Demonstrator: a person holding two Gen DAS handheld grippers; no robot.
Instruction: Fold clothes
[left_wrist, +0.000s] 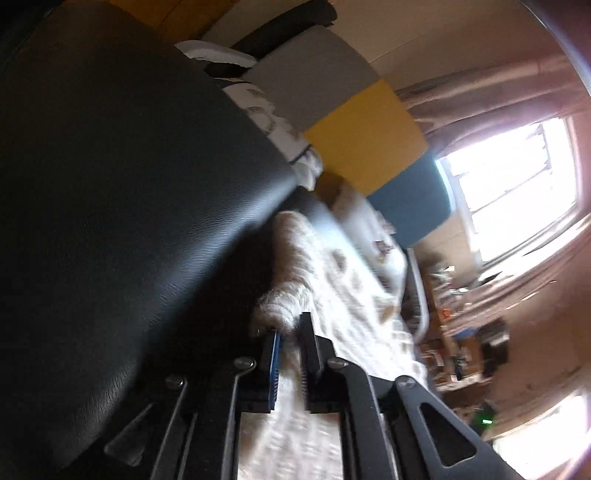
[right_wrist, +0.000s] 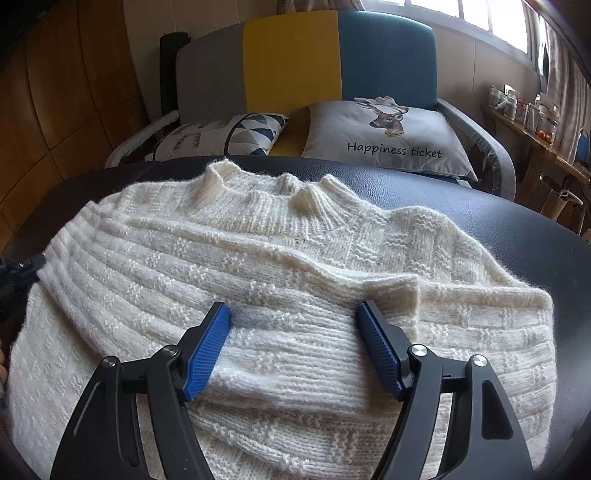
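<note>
A cream-white chunky knitted sweater (right_wrist: 280, 295) lies spread on a round black leather-look table (right_wrist: 498, 229), collar toward the grey, yellow and blue sofa (right_wrist: 295, 59). The right gripper (right_wrist: 293, 314) hovers over its folded sleeve, jaws wide apart and empty. The left gripper (left_wrist: 290, 332) has its jaws nearly closed, pinching the sweater's edge.

Right wrist view level, close above the sweater (right_wrist: 280, 295), left wrist view rolled sideways at its edge, both facing the sofa (right_wrist: 295, 66).
</note>
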